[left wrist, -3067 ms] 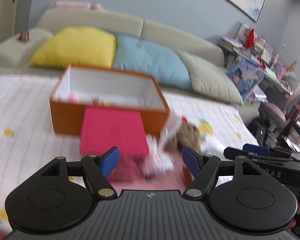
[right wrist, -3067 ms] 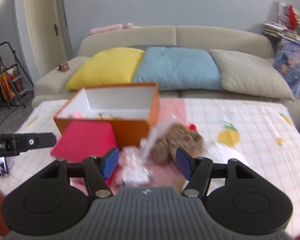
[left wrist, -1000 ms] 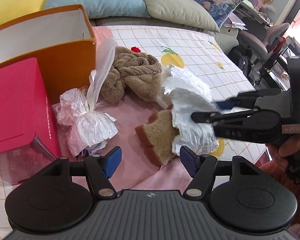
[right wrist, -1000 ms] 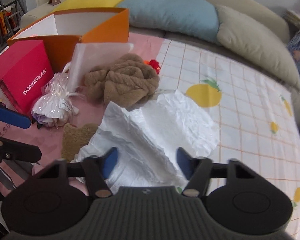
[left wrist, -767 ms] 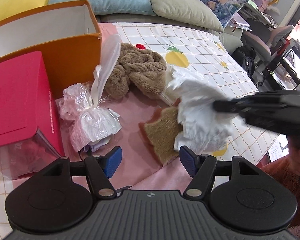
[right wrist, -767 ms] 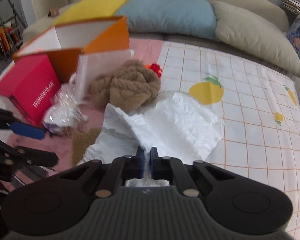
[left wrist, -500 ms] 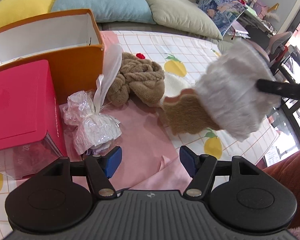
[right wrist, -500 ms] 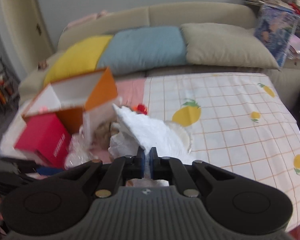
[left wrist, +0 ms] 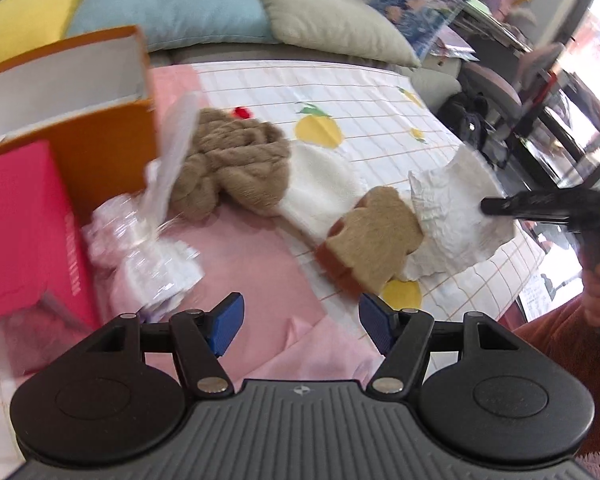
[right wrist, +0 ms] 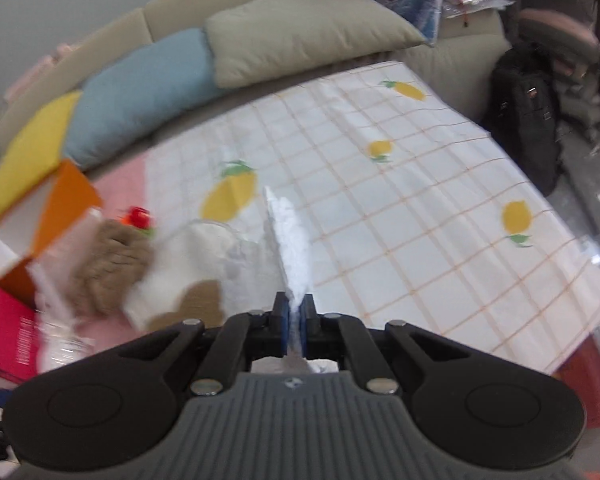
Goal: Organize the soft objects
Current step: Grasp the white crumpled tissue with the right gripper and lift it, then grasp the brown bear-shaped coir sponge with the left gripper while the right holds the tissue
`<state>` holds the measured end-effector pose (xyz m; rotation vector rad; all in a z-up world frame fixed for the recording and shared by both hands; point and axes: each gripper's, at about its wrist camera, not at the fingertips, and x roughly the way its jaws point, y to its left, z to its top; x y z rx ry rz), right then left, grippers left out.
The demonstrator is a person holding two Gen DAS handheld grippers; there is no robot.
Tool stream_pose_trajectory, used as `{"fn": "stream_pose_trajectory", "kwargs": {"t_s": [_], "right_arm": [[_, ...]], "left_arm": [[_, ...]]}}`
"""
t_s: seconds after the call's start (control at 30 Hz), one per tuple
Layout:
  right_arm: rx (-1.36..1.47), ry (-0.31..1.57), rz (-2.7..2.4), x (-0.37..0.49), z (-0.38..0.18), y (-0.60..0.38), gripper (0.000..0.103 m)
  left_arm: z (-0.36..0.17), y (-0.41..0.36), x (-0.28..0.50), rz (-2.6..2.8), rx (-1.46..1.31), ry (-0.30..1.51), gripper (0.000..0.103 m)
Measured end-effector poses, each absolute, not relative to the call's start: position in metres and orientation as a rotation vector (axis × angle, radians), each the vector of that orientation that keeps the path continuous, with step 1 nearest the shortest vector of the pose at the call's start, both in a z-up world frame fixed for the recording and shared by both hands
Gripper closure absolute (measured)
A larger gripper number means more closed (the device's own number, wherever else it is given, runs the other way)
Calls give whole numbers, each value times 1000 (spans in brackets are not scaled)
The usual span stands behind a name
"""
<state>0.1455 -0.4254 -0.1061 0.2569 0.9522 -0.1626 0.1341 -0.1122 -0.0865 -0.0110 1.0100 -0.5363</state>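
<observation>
Far left, the red box [left wrist: 24, 224] leans against the orange box [left wrist: 80, 136], whose open top makes it the likely bin for the soft things. Next along, a crinkly plastic bag [left wrist: 148, 248] and the brown knitted bundle [left wrist: 228, 160] wait on the pink cloth [left wrist: 244, 264]. The left gripper [left wrist: 300, 320] hangs wide open and empty above that cloth, probably ready for the next pickup. To the right, the tan plush piece [left wrist: 374, 240] hangs with the white crumpled paper [left wrist: 452, 220], clear of the checked tablecloth [left wrist: 364, 104]. The right gripper [right wrist: 294, 320] is clamped on that paper, lifted so it can be carried. Only the left camera shows the plush dangling; the right camera shows the pinch, though it's blurred.
</observation>
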Motion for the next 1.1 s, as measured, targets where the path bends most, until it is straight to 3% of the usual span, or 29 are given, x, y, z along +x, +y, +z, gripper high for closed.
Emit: {"fn": "stream_pose_trajectory", "kwargs": {"t_s": [0.3, 0.4, 0.53, 0.8, 0.93, 0.97, 1.07, 1.1], "right_arm": [[-21, 1073, -54, 163, -145, -389, 99], [-15, 1120, -33, 166, -155, -386, 92], [85, 1131, -35, 166, -157, -398, 91], [92, 1147, -33, 171, -165, -392, 86], [163, 1141, -47, 173, -164, -401, 79], [204, 1137, -51, 172, -164, -406, 74], [331, 1119, -39, 172, -163, -416, 66], [357, 1112, -34, 172, -162, -417, 64]], "left_arm": [[-95, -167, 154, -623, 74, 948, 23], [-104, -190, 155, -698, 240, 879, 18], [-119, -213, 153, -775, 444, 816, 16], [-146, -237, 153, -768, 516, 867, 14], [-143, -230, 156, -732, 433, 900, 26], [-140, -225, 158, -721, 392, 899, 42], [-128, -203, 169, -657, 219, 940, 76], [-126, -195, 173, -639, 165, 962, 80]]}}
